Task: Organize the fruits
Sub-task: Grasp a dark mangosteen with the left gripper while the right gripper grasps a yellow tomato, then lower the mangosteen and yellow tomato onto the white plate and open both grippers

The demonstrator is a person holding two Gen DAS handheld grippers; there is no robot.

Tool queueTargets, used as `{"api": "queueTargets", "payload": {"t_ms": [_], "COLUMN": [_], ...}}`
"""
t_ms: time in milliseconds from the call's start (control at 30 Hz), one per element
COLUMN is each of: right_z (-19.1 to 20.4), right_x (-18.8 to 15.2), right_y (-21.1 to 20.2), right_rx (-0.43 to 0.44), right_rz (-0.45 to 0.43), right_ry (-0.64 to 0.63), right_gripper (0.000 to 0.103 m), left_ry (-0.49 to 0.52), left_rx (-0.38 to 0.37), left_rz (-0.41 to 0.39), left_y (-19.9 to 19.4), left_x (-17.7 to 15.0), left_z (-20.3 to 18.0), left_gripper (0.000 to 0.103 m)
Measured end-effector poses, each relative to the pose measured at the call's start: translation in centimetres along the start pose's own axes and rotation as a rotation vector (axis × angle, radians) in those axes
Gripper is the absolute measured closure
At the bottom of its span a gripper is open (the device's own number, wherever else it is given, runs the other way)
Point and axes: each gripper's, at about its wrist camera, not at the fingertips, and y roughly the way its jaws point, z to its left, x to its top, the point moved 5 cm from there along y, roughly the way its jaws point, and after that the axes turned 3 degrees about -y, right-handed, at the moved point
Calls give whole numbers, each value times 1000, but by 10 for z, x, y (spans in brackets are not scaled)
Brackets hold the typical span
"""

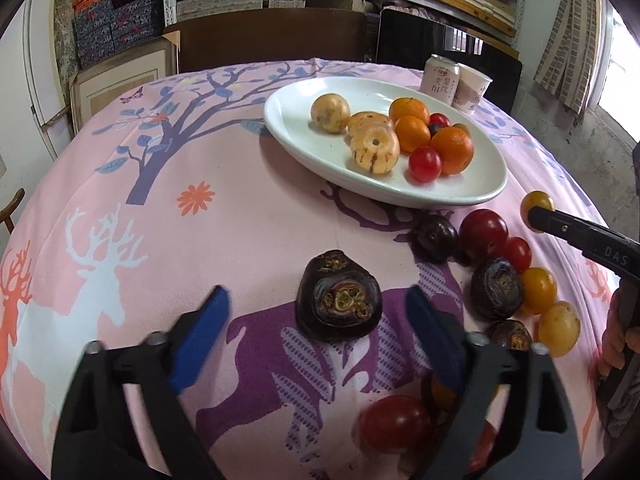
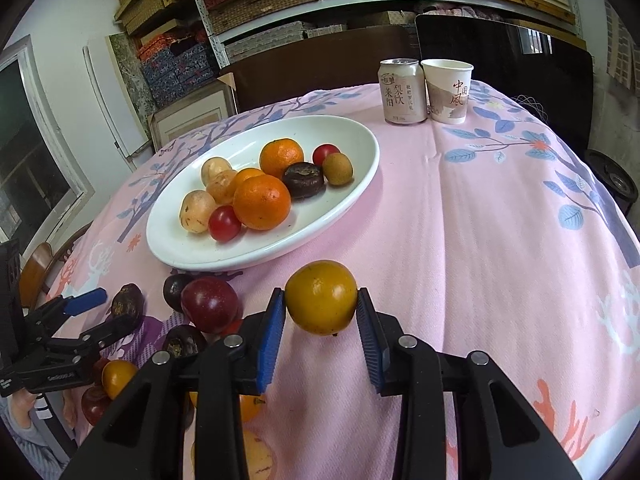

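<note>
Clamping a yellow tomato (image 2: 321,297), the right hand-held gripper (image 2: 321,312); left hand-held gripper (image 1: 318,310) wide around a dark water chestnut (image 1: 338,296).

bare cloth (image 2: 500,240) right of plate (image 2: 360,184), can (image 2: 402,92) and cup (image 2: 448,92) behind

The white oval plate (image 2: 360,184) carries three oranges (image 2: 262,202), two red cherry tomatoes (image 2: 224,223), three pale tan fruits (image 2: 197,211), one dark water chestnut (image 2: 303,179) and one small brown-green fruit (image 2: 338,168). Beyond it stand one drink can (image 2: 402,92) and one paper cup (image 2: 447,91). One yellow tomato (image 2: 321,298) sits between the right gripper's (image 2: 321,312) pads, and two grippers are in view, counting the left gripper (image 1: 318,304).
</note>
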Motion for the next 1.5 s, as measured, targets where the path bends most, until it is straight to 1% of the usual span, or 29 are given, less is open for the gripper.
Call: {"api": "queueTargets", "payload": {"t_ms": [67, 100, 167, 200, 267, 300, 433, 533, 633, 700, 767, 800, 900, 967, 1033, 1067, 1100, 1133, 1167, 1200, 1267, 1367, 1467, 1500], "right_z": [0, 0, 0, 0, 0, 0, -2, -2, 2, 8, 16, 21, 32, 32, 25, 20, 17, 12, 9, 5, 0, -6, -16, -20], "right_x": [0, 0, 0, 0, 0, -1, -1, 0, 3, 8, 17, 23, 43, 58, 69, 73, 75, 77, 77, 77, 75, 73, 62, 56], "right_y": [0, 0, 0, -1, -2, -2, -8, -19, -35, -43, -45, -43, -30, -18, -5, 4, 11, 17, 21, 22, 18, -1, -17, -21], "right_rx": [-1, -1, 0, 1, 2, 4, 11, 26, 25, 22, 31, 30, 22, 4, 0, 4, 11, 27, 42, 48, 65, 54, 59, 56], "right_rz": [1, 1, 1, -1, -4, -6, -22, -57, -117, -151, -163, -155, -136, -136, -133, -125, -120, -123, -132, -140, -155, -206, -226, -228], "right_ry": [1, 1, 2, 1, 3, 4, 21, 32, 18, 1, -22, -40, -79, -89, -56, -31, -13, 14, 41, 70, 90, 98, 136, 151], "right_gripper": [66, 66, 66, 66, 66, 66, 66, 66, 66, 66, 66, 66, 66, 66, 66, 66, 65, 61, 41, 31, 32, 31, 26, 26], "left_ry": [-2, 8, 17, 16, 20, 26, 38, 35, 9, -1, -10, -8, -8, -29, -50, -61, -67, -68, -72, -76, -92, -145, -186, -201], "left_rx": [4, 13, 4, 0, -8, -3, -25, -24, -56, -78, -107, -112, -94, -102, -112, -116, -122, -123, -114, -105, -99, -91, -74, -70], "left_rz": [29, 24, 22, 20, 14, 10, -19, -58, -107, -122, -116, -113, -118, -112, -104, -104, -106, -106, -110, -116, -123, -139, -138, -132], "left_y": [6, 6, 7, 7, 7, 6, -4, -18, -34, -38, -35, -32, -15, -1, 12, 17, 22, 26, 29, 30, 29, 20, 10, 6], "left_x": [-1, -1, 0, 1, 2, 2, 0, 2, 18, 35, 58, 67, 96, 108, 115, 117, 119, 119, 119, 118, 116, 110, 95, 86], "left_z": [1, 0, -4, -4, -8, -9, -14, -13, -12, -14, -18, -20, -25, -25, -22, -21, -20, -19, -16, -14, -8, 5, 18, 24], "left_gripper": [35, 37, 42, 49, 60, 60, 60, 60, 60, 60, 60, 60, 60, 60, 60, 59, 52, 45, 28, 19, 18, 10, 8, 7]}}
